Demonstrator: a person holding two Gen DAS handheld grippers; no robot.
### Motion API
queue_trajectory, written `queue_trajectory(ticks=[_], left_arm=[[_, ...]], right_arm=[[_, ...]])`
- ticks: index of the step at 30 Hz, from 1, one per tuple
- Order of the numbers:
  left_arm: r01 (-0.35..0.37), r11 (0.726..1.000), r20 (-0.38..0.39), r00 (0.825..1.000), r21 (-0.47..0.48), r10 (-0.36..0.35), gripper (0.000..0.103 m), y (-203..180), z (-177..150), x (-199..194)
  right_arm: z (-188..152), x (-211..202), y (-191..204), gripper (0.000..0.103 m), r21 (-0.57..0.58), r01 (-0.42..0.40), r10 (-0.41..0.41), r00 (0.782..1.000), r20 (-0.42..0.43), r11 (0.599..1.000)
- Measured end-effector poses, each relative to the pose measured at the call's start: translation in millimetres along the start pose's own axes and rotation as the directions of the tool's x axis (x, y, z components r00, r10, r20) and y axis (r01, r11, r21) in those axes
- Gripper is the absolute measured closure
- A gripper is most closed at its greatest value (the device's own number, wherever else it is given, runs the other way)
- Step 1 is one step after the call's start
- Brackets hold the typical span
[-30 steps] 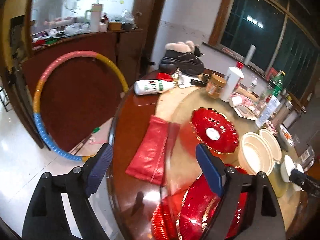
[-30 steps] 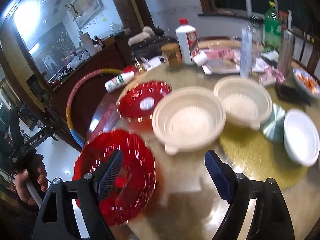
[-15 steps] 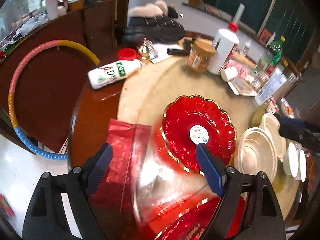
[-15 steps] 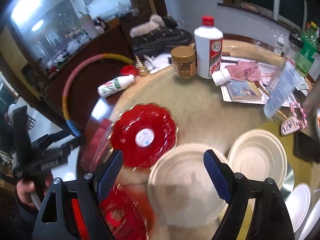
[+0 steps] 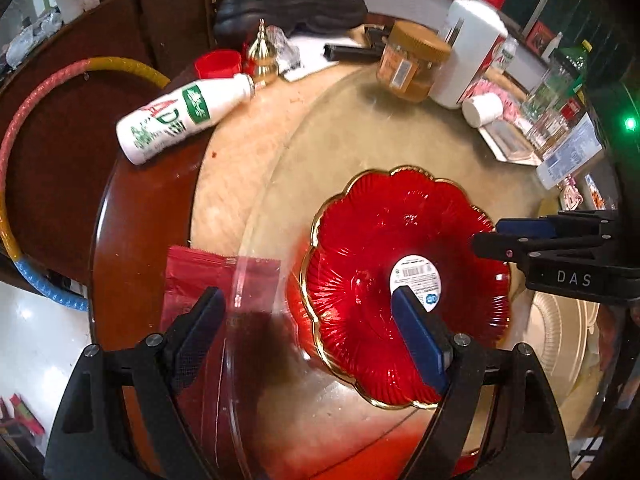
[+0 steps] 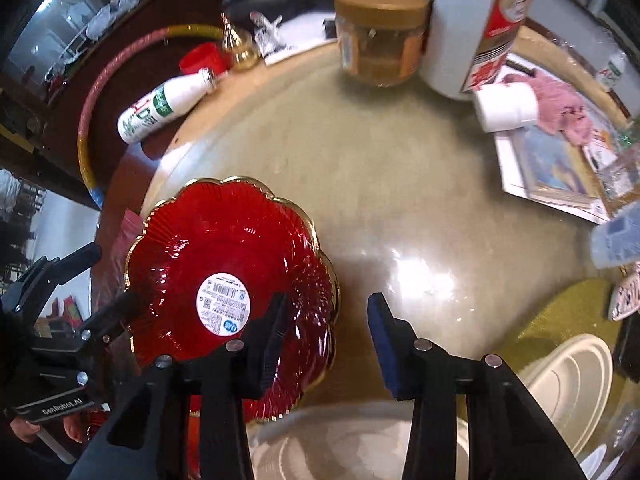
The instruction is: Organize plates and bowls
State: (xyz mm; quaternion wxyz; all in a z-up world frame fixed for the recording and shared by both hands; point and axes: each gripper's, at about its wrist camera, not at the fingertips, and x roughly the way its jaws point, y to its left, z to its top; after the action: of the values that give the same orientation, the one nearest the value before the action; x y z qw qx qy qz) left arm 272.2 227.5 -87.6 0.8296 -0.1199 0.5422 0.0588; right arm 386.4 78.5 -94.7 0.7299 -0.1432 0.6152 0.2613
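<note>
The round wooden desk [image 5: 132, 216] carries a glass turntable [image 6: 400, 184]. On it lie a red scalloped plate [image 5: 380, 240], a jar [image 6: 378, 36] and cream bowls [image 6: 572, 384]; a white bottle [image 5: 180, 120] lies on the wood.

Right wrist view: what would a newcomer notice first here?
The red plate with a gold rim and a white sticker at its middle, lying on the glass turntable. The right claw is closing over its right edge, not yet pressing it. Behind stand a jar and a white bottle.
</note>
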Motion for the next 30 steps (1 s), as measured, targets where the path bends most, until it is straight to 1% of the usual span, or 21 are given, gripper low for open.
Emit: queue_trajectory(ticks=[1, 2, 3, 4, 5, 6, 7, 9, 11, 13, 19, 24, 30], left_arm=[[-0.003, 1.0, -0.004, 1.0, 0.001, 0.003, 0.018, -0.3, 0.7, 2.4], [-0.012, 1.0, -0.009, 1.0, 0.01, 0.012, 0.021, -1.2, 0.7, 5.5], [-0.018, 1.0, -0.013, 1.0, 0.016, 0.019, 0.037, -1.7, 1.3, 8.2], [-0.026, 0.999, -0.02, 0.999, 0.02, 0.027, 0.047, -1.8, 1.4, 11.4], [-0.033, 0.999, -0.041, 0.999, 0.023, 0.034, 0.065, -1.9, 1.2, 16.9], [-0.002, 1.0, -0.039, 0.999, 0.022, 0.003, 0.078, -2.5, 1.0, 18.1], [0.006, 0.999, -0.033, 0.999, 0.038, -0.005, 0.085, -5.4, 1.3, 17.7], [-0.011, 0.999, -0.037, 0.999, 0.041, 0.012, 0.084, -9.0, 2.5, 17.3], [-0.009, 1.0, -0.032, 0.999, 0.025, 0.01, 0.084, -5.7, 3.5, 16.3], [-0.008, 1.0, -0.027, 1.0, 0.015, 0.009, 0.085, -1.3, 4.2, 13.1], [-0.049, 0.998, 0.041, 0.998, 0.026, 0.048, 0.087, 3.2, 3.6, -17.7], [-0.043, 0.999, 0.089, 0.995, 0.006, 0.042, 0.088, 10.3, 2.1, -40.5], [-0.028, 0.999, 0.132, 0.991, 0.021, 0.025, 0.088, 5.8, -5.1, -68.7]], right_arm=[[1.3, 4.0, 0.0, 0.061, -0.001, -0.006, 0.006, 1.0, -0.009, 1.0], [2.3, 7.8, -0.1, 0.065, 0.0, -0.01, 0.01, 1.0, -0.018, 1.0], [2.6, 12.0, -0.9, 0.074, 0.002, -0.013, 0.013, 0.999, -0.03, 1.0], [3.7, 15.2, 0.3, 0.078, 0.002, -0.016, 0.016, 0.999, -0.038, 1.0], [3.7, 17.0, -0.5, 0.081, 0.006, -0.029, 0.029, 0.999, -0.039, 1.0], [3.7, 17.3, -0.7, 0.083, 0.009, -0.038, 0.038, 0.999, -0.036, 0.999], [4.0, 17.0, 0.3, 0.083, 0.008, -0.036, 0.036, 0.999, -0.032, 0.999], [3.9, 16.7, 2.9, 0.083, 0.009, -0.032, 0.033, 0.999, -0.032, 0.999], [3.5, 14.1, 3.7, 0.084, 0.016, -0.026, 0.026, 0.999, -0.021, 1.0], [3.2, 9.3, 4.2, 0.086, 0.02, -0.035, 0.036, 0.999, -0.005, 0.999], [3.9, -15.9, 18.5, 0.087, 0.004, -0.031, 0.031, 0.998, 0.057, 1.0], [-0.2, -44.6, 28.8, 0.089, 0.001, -0.041, 0.041, 0.992, 0.119, 0.999], [-13.2, -77.9, 37.3, 0.089, -0.004, -0.041, 0.041, 0.983, 0.178, 0.999]])
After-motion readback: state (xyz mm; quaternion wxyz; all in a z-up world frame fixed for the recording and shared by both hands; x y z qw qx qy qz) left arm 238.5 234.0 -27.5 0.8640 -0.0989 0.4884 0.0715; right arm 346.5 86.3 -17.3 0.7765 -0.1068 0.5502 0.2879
